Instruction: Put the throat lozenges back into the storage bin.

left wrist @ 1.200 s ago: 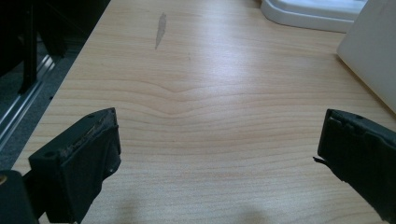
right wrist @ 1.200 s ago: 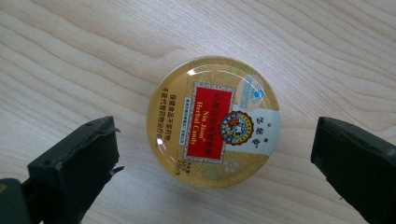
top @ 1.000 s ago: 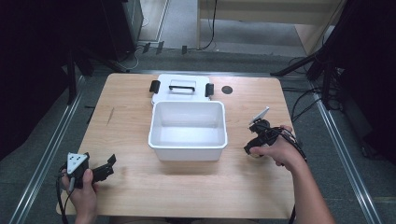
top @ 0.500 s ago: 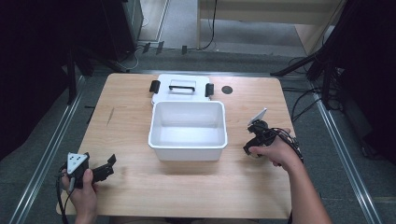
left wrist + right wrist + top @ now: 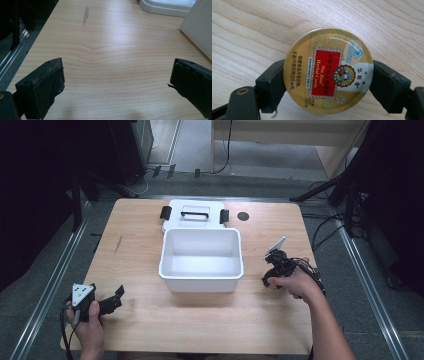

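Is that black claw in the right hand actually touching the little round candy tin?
Touching. The right gripper view shows the right gripper with both black jaws pressed against opposite sides of the candy tin.

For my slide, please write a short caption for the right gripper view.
Right gripper closed on a round gold candy tin lying flat on the wooden table.

The open white bin (image 5: 201,257) stands in the middle of the worktop (image 5: 150,320) with its lid (image 5: 194,215) touching behind it, so both block the centre, while bare wood gives free passage on the left, on the right and along the near edge.
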`<state>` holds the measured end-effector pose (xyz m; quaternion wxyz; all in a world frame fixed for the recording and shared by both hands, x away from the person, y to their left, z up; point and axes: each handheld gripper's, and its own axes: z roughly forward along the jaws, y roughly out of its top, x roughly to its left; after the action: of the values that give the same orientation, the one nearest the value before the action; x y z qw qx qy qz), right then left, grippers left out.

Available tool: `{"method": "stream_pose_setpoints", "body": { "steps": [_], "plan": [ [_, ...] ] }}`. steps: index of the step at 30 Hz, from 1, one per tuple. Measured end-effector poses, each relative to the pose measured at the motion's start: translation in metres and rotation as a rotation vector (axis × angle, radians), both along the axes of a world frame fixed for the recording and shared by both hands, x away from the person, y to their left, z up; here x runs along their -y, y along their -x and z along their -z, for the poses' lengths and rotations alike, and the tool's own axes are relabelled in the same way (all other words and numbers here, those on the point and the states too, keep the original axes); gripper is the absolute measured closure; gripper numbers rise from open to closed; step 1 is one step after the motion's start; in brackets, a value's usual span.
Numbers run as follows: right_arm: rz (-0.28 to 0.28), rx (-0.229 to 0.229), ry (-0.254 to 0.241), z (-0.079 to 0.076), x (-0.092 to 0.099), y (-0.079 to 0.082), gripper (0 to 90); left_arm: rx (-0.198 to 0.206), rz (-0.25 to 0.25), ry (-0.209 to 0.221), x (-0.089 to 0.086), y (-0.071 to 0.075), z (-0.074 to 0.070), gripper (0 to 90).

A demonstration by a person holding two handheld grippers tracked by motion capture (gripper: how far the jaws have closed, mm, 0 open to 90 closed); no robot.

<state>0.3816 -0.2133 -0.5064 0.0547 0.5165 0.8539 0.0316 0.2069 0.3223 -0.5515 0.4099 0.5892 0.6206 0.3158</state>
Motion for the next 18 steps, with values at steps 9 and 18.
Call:
{"method": "stream_pose_setpoints", "body": {
  "steps": [9, 18],
  "plan": [
    [-0.020, 0.009, -0.014, -0.006, 0.001, 0.001, 20.5, 0.000, 0.000, -0.001, 0.000, 0.000, 0.000, 0.0],
    [-0.054, 0.025, -0.014, -0.018, -0.001, 0.001, 20.6, 0.000, 0.000, -0.001, 0.000, 0.000, 0.000, 0.0]
  ]
}}
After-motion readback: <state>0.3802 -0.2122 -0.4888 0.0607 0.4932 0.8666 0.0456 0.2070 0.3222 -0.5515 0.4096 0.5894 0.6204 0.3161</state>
